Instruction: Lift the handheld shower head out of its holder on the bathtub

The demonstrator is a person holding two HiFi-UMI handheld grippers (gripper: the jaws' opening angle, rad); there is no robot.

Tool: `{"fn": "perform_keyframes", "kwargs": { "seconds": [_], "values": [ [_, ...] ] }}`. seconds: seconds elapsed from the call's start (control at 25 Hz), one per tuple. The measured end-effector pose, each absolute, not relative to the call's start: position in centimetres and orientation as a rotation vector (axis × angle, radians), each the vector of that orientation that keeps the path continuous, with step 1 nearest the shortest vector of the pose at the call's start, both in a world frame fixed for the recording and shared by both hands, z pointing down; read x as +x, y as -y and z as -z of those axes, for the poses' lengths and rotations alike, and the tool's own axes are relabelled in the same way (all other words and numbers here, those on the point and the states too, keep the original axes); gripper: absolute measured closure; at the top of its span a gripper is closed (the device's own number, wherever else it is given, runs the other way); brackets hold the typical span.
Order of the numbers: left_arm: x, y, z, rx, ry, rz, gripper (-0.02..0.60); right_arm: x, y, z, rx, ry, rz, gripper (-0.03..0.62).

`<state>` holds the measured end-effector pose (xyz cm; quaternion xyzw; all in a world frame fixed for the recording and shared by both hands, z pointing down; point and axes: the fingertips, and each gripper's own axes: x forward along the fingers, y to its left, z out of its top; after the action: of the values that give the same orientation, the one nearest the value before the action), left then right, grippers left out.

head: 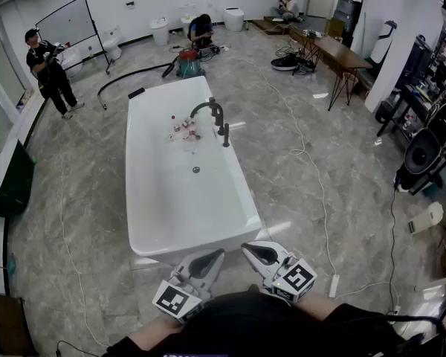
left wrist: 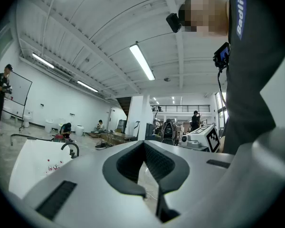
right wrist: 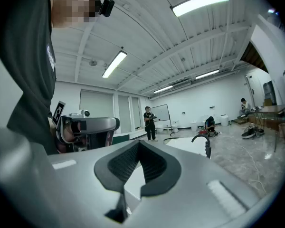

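Showing the left gripper (head: pixel 208 262) and right gripper (head: pixel 260 253) held low near the person's body, both w/ jaws pressed together and nothing in either, and the white bathtub (head: pixel 145 199) lying ahead of them. The shower head (head: pixel 225 134), a dark upright stick in its holder on the tub rim just beside the curved faucet (head: pixel 208 108), stands well ahead of both grippers, not yet reached. Prob. best: step closer, spread the right jaws before arriving, come in level at mid-handle, clamp firmly, then lift straight up to clear the holder.
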<state>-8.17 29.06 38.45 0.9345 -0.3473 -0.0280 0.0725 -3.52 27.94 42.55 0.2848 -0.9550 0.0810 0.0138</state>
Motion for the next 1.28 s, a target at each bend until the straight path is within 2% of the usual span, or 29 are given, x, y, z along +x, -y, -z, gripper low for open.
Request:
{"fn": "perform_keyframes", "kwargs": {
  "seconds": [0.6, 0.88, 1.28],
  "values": [
    [-7.5, -28.6, -38.5, 2.8, 1.059, 0.065, 0.577, -2.4, -27.5, -42.6, 0.884, 3.001, -0.261, 0.602],
    [-4.6, -27.1, -38.2, 2.812, 1.115, 0.072, 0.577, 0.7, -26.0, -42.6, 0.869, 3.029, -0.244, 0.602],
    [-2.8, -21.4, -39.5, 2.79, 1.162, 0.072, 0.577, 3.0, -20.6, -45.3, 0.853, 3.004, -0.325, 0.602]
  ]
}}
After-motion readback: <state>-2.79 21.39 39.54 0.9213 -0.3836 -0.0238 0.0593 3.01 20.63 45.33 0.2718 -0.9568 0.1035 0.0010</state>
